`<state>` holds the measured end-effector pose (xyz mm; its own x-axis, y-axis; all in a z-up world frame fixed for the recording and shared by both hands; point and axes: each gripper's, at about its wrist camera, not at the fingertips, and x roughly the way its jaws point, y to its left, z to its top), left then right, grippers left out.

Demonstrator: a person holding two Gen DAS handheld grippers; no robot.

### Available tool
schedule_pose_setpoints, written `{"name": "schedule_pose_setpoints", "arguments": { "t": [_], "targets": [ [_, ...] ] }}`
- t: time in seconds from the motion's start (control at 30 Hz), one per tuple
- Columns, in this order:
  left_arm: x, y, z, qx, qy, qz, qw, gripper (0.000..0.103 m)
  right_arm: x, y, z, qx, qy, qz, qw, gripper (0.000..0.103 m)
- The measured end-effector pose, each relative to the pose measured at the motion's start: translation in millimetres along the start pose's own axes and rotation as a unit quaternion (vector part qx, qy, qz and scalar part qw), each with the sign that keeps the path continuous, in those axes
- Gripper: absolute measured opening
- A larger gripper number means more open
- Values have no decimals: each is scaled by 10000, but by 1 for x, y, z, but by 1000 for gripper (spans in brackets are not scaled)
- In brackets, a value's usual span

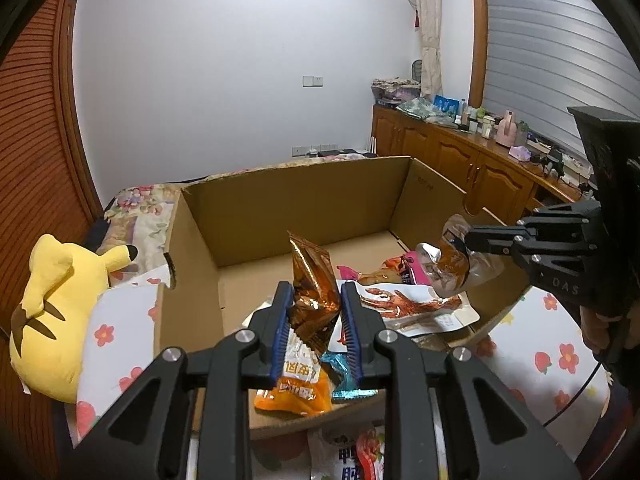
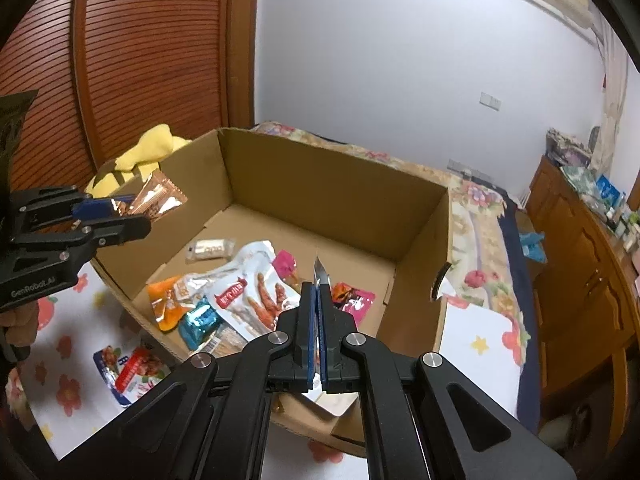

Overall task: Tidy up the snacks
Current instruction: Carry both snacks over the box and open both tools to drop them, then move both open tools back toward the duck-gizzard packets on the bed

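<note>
White walls and a slatted wooden door frame a bed covered in a flower-print sheet [image 2: 480, 340], on which an open cardboard box [image 2: 320, 184] sits mid-frame in both views.

Lower centre of the left wrist view, the left gripper [image 1: 316, 300] has its blue pads clamped on a crinkled copper-brown foil packet [image 1: 314, 292], held above the near part of the box. At the right edge of that view, the right gripper [image 1: 472, 238] pinches a silvery pouch with brown print [image 1: 448, 268] over the box; "DAS" is moulded on its black body. In the right wrist view its jaws are pressed together on the pouch's thin edge.

On the box floor lie a white pouch picturing chicken feet [image 2: 256, 296] with a red label too blurred to read, an orange packet [image 2: 170, 304], a teal foil packet [image 2: 200, 320], pink packets [image 2: 354, 300] and a small pale packet [image 2: 210, 249].

Outside the box, lower left of the right wrist view, a blue-and-red snack bag [image 2: 128, 372] rests on the sheet. "GenRobot.AI" is printed on the left gripper's body. A yellow plush toy [image 1: 52, 308] lies left of the box.
</note>
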<state>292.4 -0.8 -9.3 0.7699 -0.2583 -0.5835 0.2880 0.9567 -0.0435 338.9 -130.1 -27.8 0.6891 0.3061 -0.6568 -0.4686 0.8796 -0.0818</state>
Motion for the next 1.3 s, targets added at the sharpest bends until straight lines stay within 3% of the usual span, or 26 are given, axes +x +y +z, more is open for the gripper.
{"name": "schedule_pose_setpoints", "arguments": {
  "t": [0.67, 0.73, 1.07, 1.3],
  "targets": [
    [-13, 3, -5, -27, -51, 97, 9999, 25, 0, 2, -1, 290, -56, 217, 9993, 2],
    [-19, 2, -7, -24, -79, 102, 9999, 26, -4, 4, 0, 345, -115, 253, 9990, 11],
    [-56, -4, -15, -25, -257, 110, 9996, 26, -38, 17, -1, 412, -349, 219, 9983, 15],
    [-81, -9, -31, 0, -335, 93, 9994, 26, -68, 35, -11, 420, -511, 219, 9976, 24]
  ]
}}
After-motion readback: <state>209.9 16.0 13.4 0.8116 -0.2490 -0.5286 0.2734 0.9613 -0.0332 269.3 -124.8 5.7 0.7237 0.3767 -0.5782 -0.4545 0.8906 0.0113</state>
